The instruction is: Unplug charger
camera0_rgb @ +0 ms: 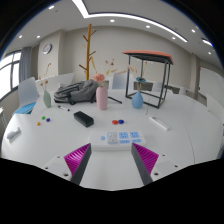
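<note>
A flat white block with blue squares on top, likely the power strip (120,137), lies on the white table (60,140) just ahead of my fingers. I cannot make out a charger or plug on it. My gripper (112,162) hovers low over the table and is open. The magenta pads (77,158) stand wide apart with only bare table between them.
Beyond the strip lie a black box (83,118), a white flat item (160,124) and small coloured beads (42,122). Farther back stand a pink vase (102,96), a blue vase (137,100), a green bottle (47,98), a grey bag (75,92), a wooden coat stand (90,45) and a black-framed rack (150,72).
</note>
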Motion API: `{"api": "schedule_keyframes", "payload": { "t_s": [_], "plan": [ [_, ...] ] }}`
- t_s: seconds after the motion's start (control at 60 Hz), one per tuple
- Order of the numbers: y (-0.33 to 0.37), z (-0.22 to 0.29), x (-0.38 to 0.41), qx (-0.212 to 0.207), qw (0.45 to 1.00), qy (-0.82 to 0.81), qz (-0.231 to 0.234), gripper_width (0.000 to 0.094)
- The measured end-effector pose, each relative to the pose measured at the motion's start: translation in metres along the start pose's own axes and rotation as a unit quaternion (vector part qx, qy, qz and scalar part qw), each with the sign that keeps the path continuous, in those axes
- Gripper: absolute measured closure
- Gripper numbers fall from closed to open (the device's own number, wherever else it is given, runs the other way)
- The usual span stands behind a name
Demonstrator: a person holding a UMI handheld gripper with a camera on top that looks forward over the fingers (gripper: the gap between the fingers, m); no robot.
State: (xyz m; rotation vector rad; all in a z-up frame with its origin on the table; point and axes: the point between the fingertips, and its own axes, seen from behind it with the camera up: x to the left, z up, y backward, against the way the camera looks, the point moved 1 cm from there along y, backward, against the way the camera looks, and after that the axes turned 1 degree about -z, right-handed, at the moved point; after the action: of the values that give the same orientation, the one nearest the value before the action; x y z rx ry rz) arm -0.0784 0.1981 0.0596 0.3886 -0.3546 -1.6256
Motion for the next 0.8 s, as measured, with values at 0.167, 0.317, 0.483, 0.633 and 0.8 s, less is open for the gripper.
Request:
{"api": "schedule_keyframes", "payload": {
  "t_s": [0.167, 0.317, 0.483, 0.633, 0.8],
  "plan": [
    [-0.061, 0.008, -0.006, -0.008, 1.000, 0.000, 0.013, 0.0092],
    [-0.094, 0.006, -0.005, -0.004, 1.000, -0.004, 0.024, 0.0130],
    [-0.113, -0.002, 0.000, 0.003, 0.999, -0.003, 0.035, 0.0153],
    [-0.123, 0.003, 0.003, -0.011, 0.999, 0.006, 0.036, 0.0282],
    [-0.133, 0.008, -0.001, -0.011, 1.000, -0.002, 0.017, 0.0872]
  ]
}}
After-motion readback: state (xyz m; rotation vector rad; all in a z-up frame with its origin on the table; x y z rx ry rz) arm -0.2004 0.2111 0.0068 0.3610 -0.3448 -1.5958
